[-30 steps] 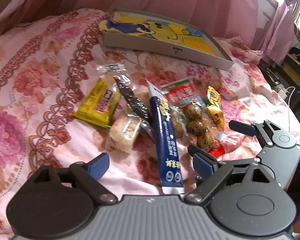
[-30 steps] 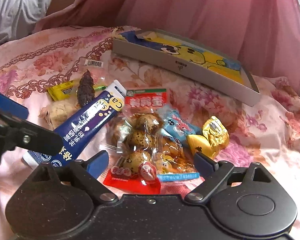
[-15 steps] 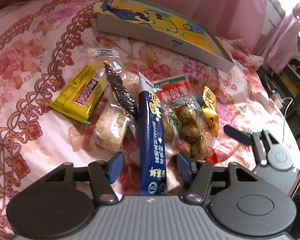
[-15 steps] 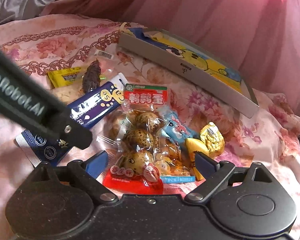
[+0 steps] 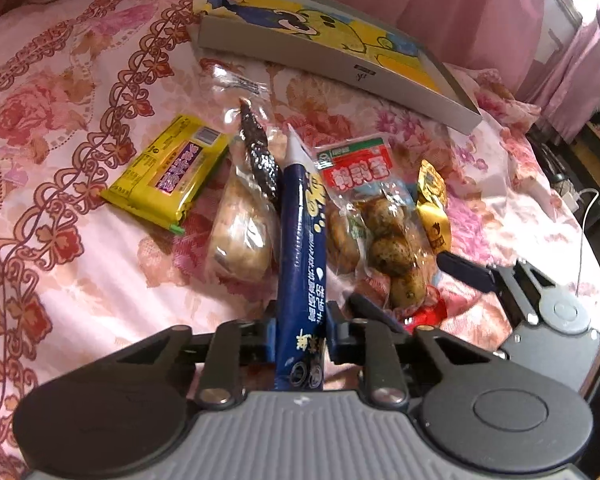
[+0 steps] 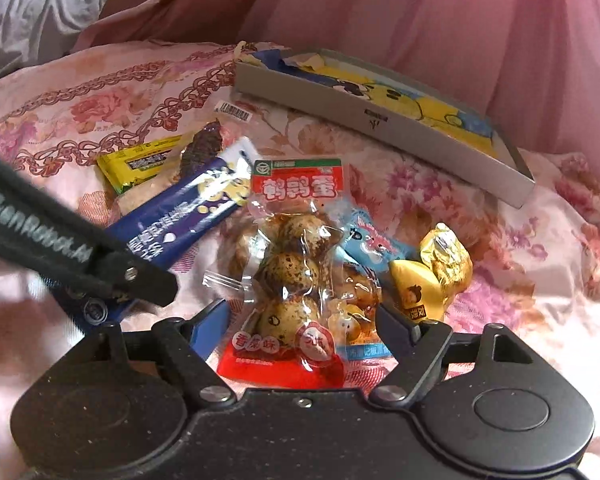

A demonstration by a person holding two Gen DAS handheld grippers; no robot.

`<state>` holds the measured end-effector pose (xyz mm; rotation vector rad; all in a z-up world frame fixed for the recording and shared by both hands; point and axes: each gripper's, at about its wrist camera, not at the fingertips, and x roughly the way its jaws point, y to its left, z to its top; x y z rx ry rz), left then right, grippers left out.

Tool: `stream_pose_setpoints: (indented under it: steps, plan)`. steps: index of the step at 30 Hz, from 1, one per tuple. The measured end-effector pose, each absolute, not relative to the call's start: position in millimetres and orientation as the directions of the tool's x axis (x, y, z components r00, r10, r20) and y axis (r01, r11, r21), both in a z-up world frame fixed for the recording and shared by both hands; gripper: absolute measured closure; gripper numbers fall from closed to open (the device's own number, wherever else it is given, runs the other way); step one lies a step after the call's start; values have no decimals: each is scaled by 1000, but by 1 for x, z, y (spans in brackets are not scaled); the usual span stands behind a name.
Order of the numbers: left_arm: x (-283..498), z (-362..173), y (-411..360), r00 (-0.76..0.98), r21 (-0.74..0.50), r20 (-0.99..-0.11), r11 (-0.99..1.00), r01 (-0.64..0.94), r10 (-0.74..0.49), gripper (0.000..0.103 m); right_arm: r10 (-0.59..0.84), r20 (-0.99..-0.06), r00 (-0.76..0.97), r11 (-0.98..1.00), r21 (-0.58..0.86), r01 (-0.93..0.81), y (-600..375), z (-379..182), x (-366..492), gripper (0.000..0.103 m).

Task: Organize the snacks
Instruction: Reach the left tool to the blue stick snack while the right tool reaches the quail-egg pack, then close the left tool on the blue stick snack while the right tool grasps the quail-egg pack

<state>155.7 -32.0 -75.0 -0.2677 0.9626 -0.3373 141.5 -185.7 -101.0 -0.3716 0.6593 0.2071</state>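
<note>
The left gripper [image 5: 300,330] has just closed its fingers on the near end of the long blue snack stick [image 5: 300,236]; a moment ago they were wide open with the stick lying loose between them. The stick runs from the bottom middle of the left view up toward the middle, and its far end seems to rest on the pile. This means the first snack is caught and is ready to be lifted, most likely to the flat box [image 5: 340,60] at the top of the frame, which has a yellow cartoon picture inside. The right gripper [image 6: 302,322] keeps its fingers wide open and holds nothing. It sits low in the right view, with the red end of the quail egg pack [image 6: 292,264] between its fingers, so that pack may be next. Just beside the blue stick on the left lie a pale round cake in clear wrap [image 5: 242,236] and a dark strip snack [image 5: 260,160]. Further left is a yellow packet [image 5: 168,172]. On the right sits a gold wrapped sweet [image 6: 436,272]. All of it rests on the bed [image 5: 60,100] with its pink flower cover.
</note>
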Motion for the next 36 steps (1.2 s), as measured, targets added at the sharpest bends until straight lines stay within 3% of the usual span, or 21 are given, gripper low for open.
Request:
stream_pose_setpoints:
  steps: [3,6,19,21,24,31,36]
  plan:
    - [146,-72,-33,516,-361,-759,916,173,-396,90,77,-630,773,906,-280,-319,-183,-100,139,34]
    - [138,-70,-37,519,-338,-764,923,186,-384,90,82,-622,779,885,-314,-344,-176,-99,132,43]
    - [164,-69,-31,534,-399,-727,898,184,-432,84,113,-588,801,902,-277,-330,-178,-99,141,41]
    - [164,-72,-29,530,-398,-731,900,181,-430,85,115,-580,806,903,-277,-328,-177,-99,142,49]
    - [160,-72,-28,531,-408,-727,896,176,-436,91,110,-579,808,905,-278,-322,-176,-98,142,51]
    - [145,-69,-28,538,-399,-729,901,168,-423,93,51,-624,780,893,-321,-315,-171,-100,143,51]
    - [138,-66,-33,552,-355,-730,914,197,-402,95,50,-606,794,888,-338,-313,-171,-98,137,62]
